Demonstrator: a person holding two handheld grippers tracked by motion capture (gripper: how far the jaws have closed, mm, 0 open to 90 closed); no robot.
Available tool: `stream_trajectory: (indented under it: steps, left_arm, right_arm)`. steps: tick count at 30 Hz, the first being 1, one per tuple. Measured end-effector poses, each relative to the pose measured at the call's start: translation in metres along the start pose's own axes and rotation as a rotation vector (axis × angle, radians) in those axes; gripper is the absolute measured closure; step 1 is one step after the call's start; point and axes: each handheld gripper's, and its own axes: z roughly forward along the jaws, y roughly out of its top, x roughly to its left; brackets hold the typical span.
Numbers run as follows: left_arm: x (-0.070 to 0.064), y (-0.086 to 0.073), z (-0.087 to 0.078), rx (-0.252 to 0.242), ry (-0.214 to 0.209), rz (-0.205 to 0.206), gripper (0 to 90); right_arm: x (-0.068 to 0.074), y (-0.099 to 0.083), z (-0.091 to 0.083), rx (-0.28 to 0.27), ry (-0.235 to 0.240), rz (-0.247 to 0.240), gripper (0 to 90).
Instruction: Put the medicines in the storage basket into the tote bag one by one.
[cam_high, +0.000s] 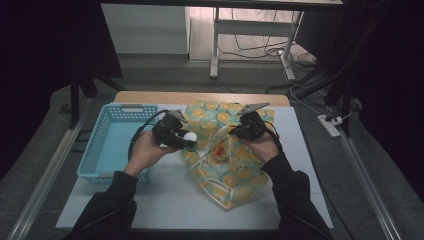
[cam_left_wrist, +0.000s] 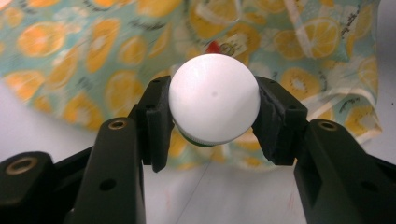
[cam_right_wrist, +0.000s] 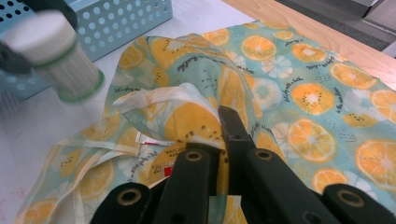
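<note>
Holding a white-capped container (cam_left_wrist: 214, 99) between clenched jaws, the left gripper (cam_high: 175, 134) hangs just off the left edge of the lemon-print cloth bag (cam_high: 227, 155), between that bag and the blue perforated basket (cam_high: 107, 145). In the right gripper view the container (cam_right_wrist: 58, 56) shows a white cap with a green band and a ribbed clear body; its contents cannot be made out. The right gripper (cam_high: 248, 129) is clamped on a raised fold of the bag's fabric (cam_right_wrist: 187, 116) at its opening, lifting the mouth clear of the table.

Progress, as judged: the container appears to be out of the bag and in transit toward the basket, though the direction of travel cannot be confirmed from a single moment. The basket looks empty, so placement there is not yet done. A red-and-yellow packet (cam_high: 218, 150) lies in the bag's mouth, suggesting at least one further item remains to be handled.

Surface: a white tabletop (cam_high: 170, 200) with a wooden strip (cam_high: 200, 97) along the edge beyond the bag. The bag lies rumpled at centre; the basket sits well left of it. The white surface near the bag shows faint marks.

Room: dim surroundings, grey floor beyond the bag, a white desk frame (cam_high: 215, 50) with trailing cables, and a power strip (cam_high: 330, 125) on the floor to the bag's right.
</note>
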Motion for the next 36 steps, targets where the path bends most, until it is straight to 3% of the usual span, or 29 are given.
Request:
stream_trajectory:
  steps: [8,14,23,32,36]
  left_arm:
    - [-0.019,0.023,0.037,0.009,-0.033,0.054,50.8]
    - [-0.026,0.036,0.058,0.022,-0.014,0.082,50.8]
    - [-0.022,0.045,0.082,0.023,0.008,0.070,50.8]
    - [-0.014,0.056,0.094,0.012,0.061,0.067,50.8]
    - [-0.009,0.059,0.098,0.023,0.061,0.060,50.8]
  right_arm:
    - [-0.001,0.000,-0.003,-0.002,-0.003,0.001,88.9]
    - [-0.003,-0.002,-0.003,-0.002,-0.006,0.004,88.9]
    - [-0.006,-0.006,-0.003,-0.001,-0.009,0.013,88.9]
    - [-0.006,-0.005,-0.002,0.000,-0.010,0.013,89.0]
    - [-0.006,-0.006,-0.002,0.003,-0.013,0.013,88.9]
